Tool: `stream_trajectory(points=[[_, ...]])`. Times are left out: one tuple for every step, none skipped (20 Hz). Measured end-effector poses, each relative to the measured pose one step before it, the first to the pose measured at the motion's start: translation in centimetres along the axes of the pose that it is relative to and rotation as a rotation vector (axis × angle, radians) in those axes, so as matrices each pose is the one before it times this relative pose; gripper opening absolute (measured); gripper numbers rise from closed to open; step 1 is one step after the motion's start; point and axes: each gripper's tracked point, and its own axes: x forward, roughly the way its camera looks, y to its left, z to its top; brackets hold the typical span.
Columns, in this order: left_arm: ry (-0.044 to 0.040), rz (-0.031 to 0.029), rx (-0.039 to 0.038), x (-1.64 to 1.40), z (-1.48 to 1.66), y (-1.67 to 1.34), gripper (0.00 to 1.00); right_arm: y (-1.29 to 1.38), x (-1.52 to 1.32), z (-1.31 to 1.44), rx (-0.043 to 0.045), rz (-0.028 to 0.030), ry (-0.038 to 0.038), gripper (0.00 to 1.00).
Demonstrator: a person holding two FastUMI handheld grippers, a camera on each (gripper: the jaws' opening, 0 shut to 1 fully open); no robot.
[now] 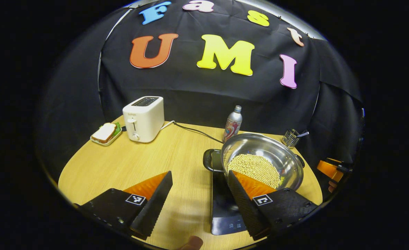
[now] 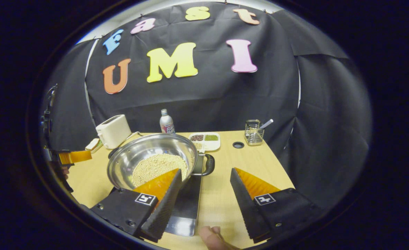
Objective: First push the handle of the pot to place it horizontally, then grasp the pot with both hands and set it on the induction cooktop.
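Stainless steel, shiny and round: your pot (image 1: 263, 156) sits on the black induction cooktop (image 1: 222, 208) at the front of the wooden tabletop (image 1: 176, 156). It is wide and fairly shallow, with a bed of pale yellow beans (image 1: 255, 168) covering its bottom and the bright walls mirroring them. A black loop handle (image 1: 209, 160) sticks out sideways from its rim on the side toward the toaster (image 1: 143, 118); in the right gripper view the opposite handle (image 2: 208, 164) juts out level over the cooktop's far edge.

Your left tongs (image 1: 200, 198) are spread wide with nothing between them; one finger (image 1: 246, 198) sits in front of the pot's near wall, the other over bare wood. Your right tongs (image 2: 206, 196) are likewise parted and empty, with one finger (image 2: 164, 198) just before the pot's rim.

Behind the pot stand a bottle (image 1: 233, 124) and a wire utensil holder (image 2: 253, 132). In the right gripper view a divided white tray (image 2: 206, 139) of grains lies beside the bottle. A sandwich on a small dish (image 1: 105, 133) rests next to the toaster, whose cord (image 1: 194, 131) runs across the wood toward the pot.
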Motion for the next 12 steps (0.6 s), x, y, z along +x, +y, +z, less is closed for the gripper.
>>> stream_trajectory(points=[[-0.01859, -0.01018, -0.00173, -0.879, 0.115, -0.493, 0.95, 0.134, -0.998, 0.039, -0.00862, 0.00210, -0.01512, 0.88], [-0.01468, -0.00554, 0.00160, -0.833, 0.071, -0.265, 0.96, 0.081, -1.068, 0.169, -0.00490, -0.00302, -0.01676, 0.88], [-0.01943, -0.00350, 0.00583, -1.153, 0.165, -0.281, 0.96, -0.007, -1.146, 0.104, -0.00181, -0.00430, -0.01939, 0.89], [-0.02119, -0.00379, 0.01112, -1.184, 0.245, -0.371, 0.96, 0.049, -1.264, 0.344, 0.00756, -0.00569, -0.02360, 0.88], [-0.01909, -0.00155, 0.01496, -1.126, 0.253, -0.298, 0.96, 0.009, -1.205, 0.314, 0.00952, -0.00263, -0.02525, 0.89], [-0.01788, 0.00369, 0.01490, -1.218, 0.242, -0.268, 0.96, -0.059, -1.240, 0.459, 0.00560, -0.00415, -0.02542, 0.89], [-0.02079, 0.00259, 0.01470, -1.232, 0.460, -0.148, 0.95, -0.168, -1.018, 0.341, -0.00283, -0.00455, -0.02494, 0.92], [-0.02233, -0.00194, 0.01167, -1.274, 0.184, 0.000, 0.96, -0.215, -1.100, 0.447, -0.01236, -0.01189, -0.02444, 0.96], [-0.02885, 0.00104, 0.00500, -1.286, 0.758, -0.205, 0.95, -0.269, -1.091, 0.574, -0.01461, -0.01136, -0.02520, 0.95], [-0.02588, -0.00133, -0.00152, -1.215, 0.760, -0.239, 0.95, -0.151, -1.146, 0.754, -0.00966, -0.01031, -0.02756, 0.97], [-0.02698, -0.00695, -0.00272, -1.213, 0.840, -0.409, 0.95, 0.020, -1.183, 0.851, -0.00511, -0.00635, -0.02763, 0.96], [-0.02685, -0.00886, 0.00167, -1.256, 0.945, -0.459, 0.95, 0.147, -1.185, 0.914, -0.00273, 0.00143, -0.02706, 0.96]])
